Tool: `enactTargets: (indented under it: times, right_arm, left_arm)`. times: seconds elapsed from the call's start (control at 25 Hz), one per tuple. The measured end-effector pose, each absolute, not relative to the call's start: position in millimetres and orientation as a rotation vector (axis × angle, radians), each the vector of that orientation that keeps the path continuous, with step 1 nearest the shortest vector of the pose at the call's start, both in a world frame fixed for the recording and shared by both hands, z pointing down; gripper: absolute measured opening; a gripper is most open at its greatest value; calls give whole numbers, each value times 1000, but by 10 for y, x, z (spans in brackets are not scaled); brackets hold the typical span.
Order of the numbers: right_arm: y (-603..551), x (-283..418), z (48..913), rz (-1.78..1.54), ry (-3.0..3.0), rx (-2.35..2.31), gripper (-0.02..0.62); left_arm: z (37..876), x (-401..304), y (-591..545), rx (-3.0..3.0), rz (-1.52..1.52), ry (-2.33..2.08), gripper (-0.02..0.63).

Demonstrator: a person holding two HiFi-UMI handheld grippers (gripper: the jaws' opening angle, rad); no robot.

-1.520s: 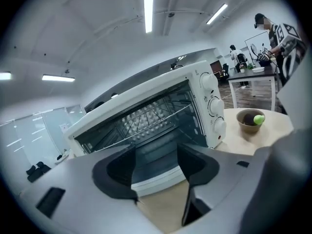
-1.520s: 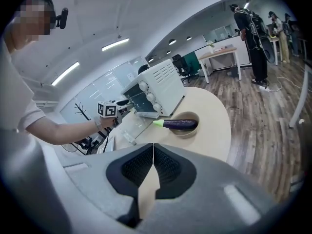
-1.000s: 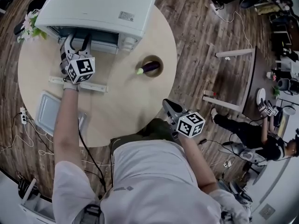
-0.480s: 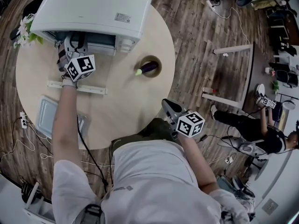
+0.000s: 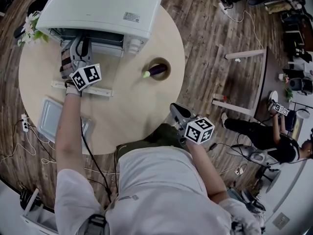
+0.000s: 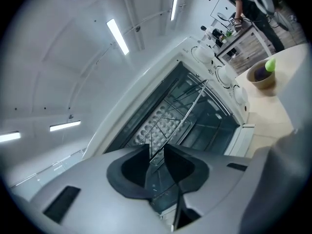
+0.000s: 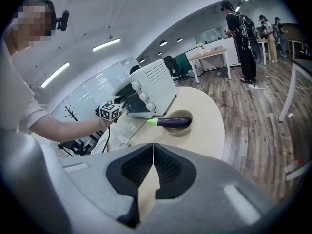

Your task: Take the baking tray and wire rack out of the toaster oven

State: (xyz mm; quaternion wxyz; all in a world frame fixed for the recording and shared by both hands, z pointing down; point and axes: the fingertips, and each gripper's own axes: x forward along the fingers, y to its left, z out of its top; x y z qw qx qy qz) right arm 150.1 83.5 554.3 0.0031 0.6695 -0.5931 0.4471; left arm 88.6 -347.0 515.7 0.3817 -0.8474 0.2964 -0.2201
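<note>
**Wire rack removal, toaster oven on round tabletop**

The left gripper (image 5: 78,44) is reaching into the open toaster oven (image 5: 102,6) at the upper left of the head view. Its fingers have just been closing and are now standing narrow, pinching the front edge of the wire rack (image 6: 181,113) in the oven mouth. The baking tray (image 5: 49,119) is lying on the tabletop (image 5: 132,106) at the left edge, apart from the oven. The right gripper (image 5: 174,107) is hovering at the tabletop's near edge, lower centre, with its fingers pressed together on nothing. A bowl (image 5: 151,63) holding an eggplant (image 5: 159,71) is sitting just right of the oven.
</note>
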Motion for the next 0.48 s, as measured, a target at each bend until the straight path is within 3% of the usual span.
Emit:
enactTargets:
  times: [0.48]
  right_arm:
    - [857,1433,5524,1380,-1906,2053,8]
  left_arm:
    - [5133,570,-3227,-2149,-568,783,80]
